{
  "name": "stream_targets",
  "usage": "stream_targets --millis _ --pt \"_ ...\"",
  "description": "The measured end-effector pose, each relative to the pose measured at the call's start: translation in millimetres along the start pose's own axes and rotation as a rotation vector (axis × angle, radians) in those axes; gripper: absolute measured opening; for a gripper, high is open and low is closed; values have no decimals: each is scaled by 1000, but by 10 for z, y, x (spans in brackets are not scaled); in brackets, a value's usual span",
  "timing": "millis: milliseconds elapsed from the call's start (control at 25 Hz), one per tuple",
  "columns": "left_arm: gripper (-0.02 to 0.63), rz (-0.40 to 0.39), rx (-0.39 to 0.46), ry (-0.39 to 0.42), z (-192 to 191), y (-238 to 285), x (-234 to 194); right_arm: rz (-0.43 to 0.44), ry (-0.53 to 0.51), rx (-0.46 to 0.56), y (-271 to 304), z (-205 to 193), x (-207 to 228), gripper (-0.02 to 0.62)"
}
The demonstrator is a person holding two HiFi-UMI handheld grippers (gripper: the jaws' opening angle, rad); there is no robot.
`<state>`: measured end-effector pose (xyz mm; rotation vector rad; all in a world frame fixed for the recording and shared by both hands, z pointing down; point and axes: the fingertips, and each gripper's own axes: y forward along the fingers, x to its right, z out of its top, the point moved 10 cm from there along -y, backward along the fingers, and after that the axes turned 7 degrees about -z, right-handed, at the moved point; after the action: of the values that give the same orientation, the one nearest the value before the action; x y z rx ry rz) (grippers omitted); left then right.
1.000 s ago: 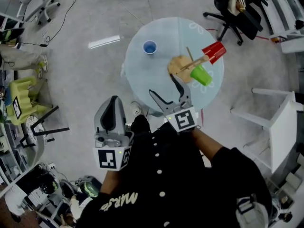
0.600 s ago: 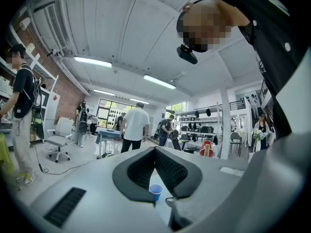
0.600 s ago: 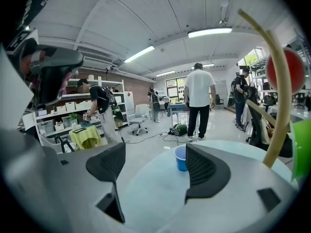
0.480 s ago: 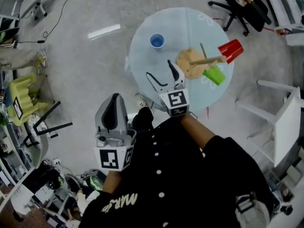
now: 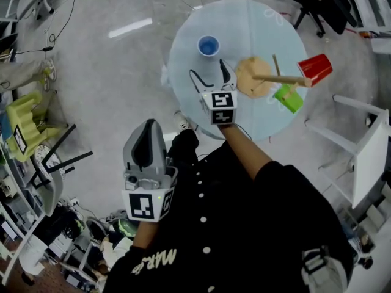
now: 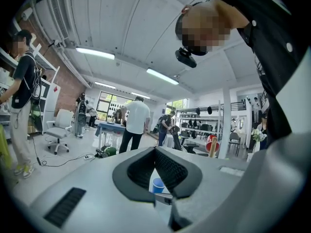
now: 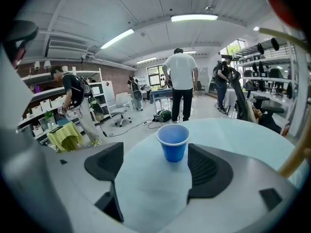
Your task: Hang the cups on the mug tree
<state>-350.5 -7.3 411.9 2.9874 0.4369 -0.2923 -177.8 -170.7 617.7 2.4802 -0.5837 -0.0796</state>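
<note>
A blue cup (image 5: 208,45) stands upright on the round pale-blue table (image 5: 244,23). To its right is the wooden mug tree (image 5: 253,77), with a red cup (image 5: 314,69) and a green cup (image 5: 288,97) on its pegs. My right gripper (image 5: 209,72) is just short of the blue cup. In the right gripper view the blue cup (image 7: 173,142) stands ahead of the gap of my right gripper (image 7: 155,168). Its jaws have just been opening further and touch nothing. My left gripper (image 5: 146,130) hangs off the table by my body, shut and empty. In its own view the left gripper (image 6: 160,195) shows the blue cup (image 6: 158,184) far ahead.
A white chair (image 5: 366,157) stands right of the table and a black office chair (image 5: 324,5) behind it. A green stool (image 5: 24,118) and cables lie on the floor to the left. Several people stand in the room beyond the table.
My right gripper has moved from beside the mug tree's base leftward and farther across the table, up to the blue cup, and sunk lower. The left gripper has shifted only slightly.
</note>
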Motion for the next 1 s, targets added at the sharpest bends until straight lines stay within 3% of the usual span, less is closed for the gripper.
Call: stream_targets --millis 480,880,960,1000 --pt "-2 -11 -49 -31 -235 59 -315 -110 -1 -22 662 -88 82 410" --pt "-2 -2 -52 -27 -243 83 -422 -127 -62 -51 893 -80 199 402" --pt "-2 -3 -47 -22 -243 77 -422 -142 -78 -49 899 -74 213 371" --pt "-2 -4 -49 -21 -241 71 -422 -150 -87 -43 891 -64 214 294"
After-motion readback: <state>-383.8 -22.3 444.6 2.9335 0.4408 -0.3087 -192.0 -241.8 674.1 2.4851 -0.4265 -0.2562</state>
